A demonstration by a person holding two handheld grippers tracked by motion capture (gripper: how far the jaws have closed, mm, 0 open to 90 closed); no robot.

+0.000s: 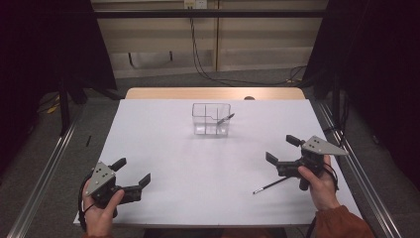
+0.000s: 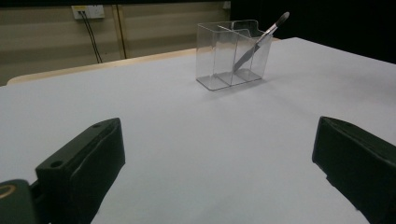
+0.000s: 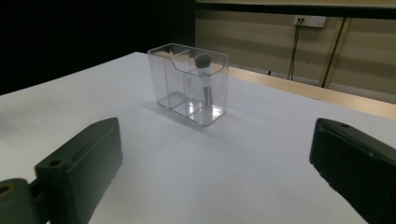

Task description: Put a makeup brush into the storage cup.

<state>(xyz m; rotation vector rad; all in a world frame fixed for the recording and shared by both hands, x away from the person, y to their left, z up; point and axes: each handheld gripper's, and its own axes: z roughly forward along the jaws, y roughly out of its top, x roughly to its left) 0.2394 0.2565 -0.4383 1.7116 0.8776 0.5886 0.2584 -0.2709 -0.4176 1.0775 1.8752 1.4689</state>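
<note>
While both hands rest low at the near edge of the counter [image 1: 198,163], the clear organizer [image 1: 211,119] stands toward the far side of it and serves as the landmark. A makeup brush [image 1: 225,118] leans tilted inside the organizer, in the compartment at its right end as the high view shows it, with the bristle end poking above the rim. In the left gripper view the same brush [image 2: 260,41] slants up to the right; in the right gripper view it [image 3: 204,79] stands nearly upright with its round head at the top.

Well nearer than the organizer and to its right, a thin dark pencil-like stick [image 1: 270,186] lies flat on the counter, just beside the right tool [image 1: 281,149]. That tool has its jaws spread wide with nothing between them. Well nearer than the organizer and to its left, the left tool [image 1: 131,171] is likewise spread wide and holds nothing; its jaws point toward the organizer.
</note>
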